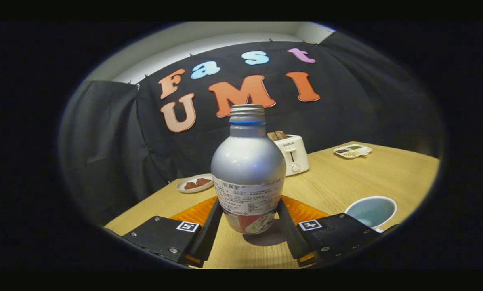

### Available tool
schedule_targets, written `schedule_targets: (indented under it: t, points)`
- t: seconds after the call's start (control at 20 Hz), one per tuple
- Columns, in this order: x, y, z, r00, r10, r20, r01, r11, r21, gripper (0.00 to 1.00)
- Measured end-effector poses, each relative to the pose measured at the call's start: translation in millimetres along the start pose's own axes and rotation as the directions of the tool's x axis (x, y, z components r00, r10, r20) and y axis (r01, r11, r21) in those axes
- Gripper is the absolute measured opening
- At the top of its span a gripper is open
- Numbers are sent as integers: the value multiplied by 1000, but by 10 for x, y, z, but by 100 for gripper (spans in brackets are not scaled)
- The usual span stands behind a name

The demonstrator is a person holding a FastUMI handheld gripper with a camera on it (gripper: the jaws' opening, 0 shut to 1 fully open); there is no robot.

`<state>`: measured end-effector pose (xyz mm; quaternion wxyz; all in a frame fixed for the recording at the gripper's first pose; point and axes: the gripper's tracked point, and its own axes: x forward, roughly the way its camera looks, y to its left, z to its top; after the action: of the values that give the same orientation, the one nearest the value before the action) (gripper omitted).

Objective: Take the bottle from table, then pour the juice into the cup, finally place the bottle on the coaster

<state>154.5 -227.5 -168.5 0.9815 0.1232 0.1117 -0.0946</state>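
- Right now I see the table (346,178) running ahead of my gripper (248,216), its far edge meeting the booth's black cloth wall beyond the bottle.
- To the left of the fingers the table's edge cuts in close, slanting back toward a small plate (194,184) with brown pieces on it; past that edge is only dark cloth.
- To the right the wood spreads wider, with bare surface between the bottle and the far corner.
- Beyond the bottle and a little to its right stands a white toaster (295,153) with bread in its slots, near the wall.
- Further right, near the far edge, lies a divided dish (352,151) with small portions in it.
- An orange coaster (302,210) lies flat on the table under and behind the bottle, showing on both sides of it just outside the fingers.
- The bottle (248,173), silver with a threaded neck and a printed label, stands upright between my two fingers, its base on the table with a shadow beneath.
- My gripper's fingers are narrowed around the bottle's lower body, one against each side at the label; I read both as pressing on it.
- The cup (371,211), pale blue inside with a white rim, sits just right of my right finger, well apart from the bottle.
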Motion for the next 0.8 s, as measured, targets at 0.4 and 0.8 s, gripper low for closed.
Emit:
schedule_targets:
  t: [0.4,0.8]
  points:
    - [191,-3,-319,994,-71,-78,56,983,-177,74]
    - [262,-112,-490,985,-118,-130,85,969,-231,74]
